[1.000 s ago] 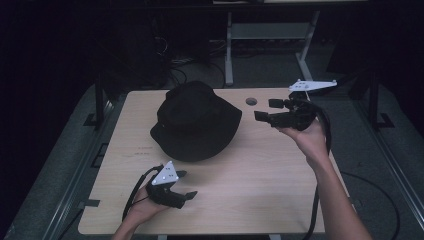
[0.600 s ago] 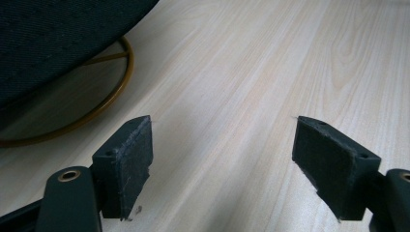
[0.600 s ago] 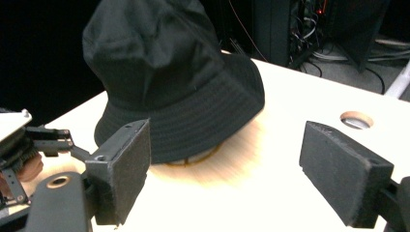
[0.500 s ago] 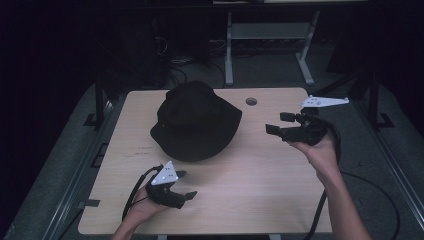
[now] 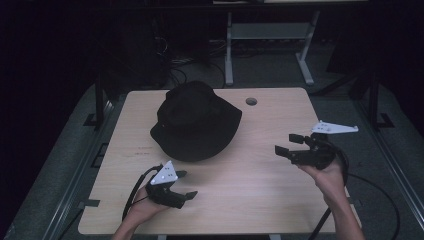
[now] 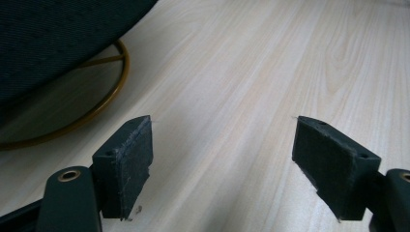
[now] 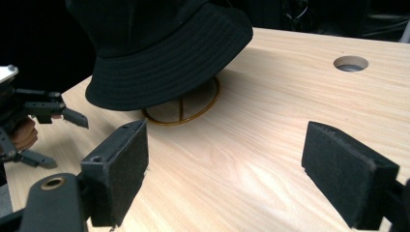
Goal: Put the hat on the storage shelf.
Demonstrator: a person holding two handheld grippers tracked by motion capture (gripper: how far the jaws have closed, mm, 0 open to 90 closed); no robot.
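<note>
Black fabric bucket hat (image 5: 196, 120) with a stitched, down-sloping brim sits on the far-left-of-centre part of the pale wood-grain worktop (image 5: 260, 185), propped on a thin brass-coloured wire stand (image 7: 183, 108) whose round base ring and spokes show beneath the brim in the right gripper view. In the left gripper view the same ring (image 6: 104, 96) curves under the dark woven cloth (image 6: 53, 38) at the upper left, resting flat on the wood.

Left tool (image 5: 184, 185), black with a grey three-cornered plate on top, is held low at the near edge of the worktop, just in front of the hat's brim but apart from it; its jaws are spread wide with nothing between them, bare wood showing in the gap. A black cable loops from it toward the near edge.

Right tool (image 5: 289, 143) is held above the right side of the worktop, well apart from the hat, pointing left toward it. Its jaws are also spread wide and grip nothing; their inner faces carry dark, slightly frayed foam-like pads (image 7: 126, 164).

A round cable hole (image 5: 251, 101) lies in the worktop just right of the hat at the far edge. Nothing lies between either tool and the hat.
</note>
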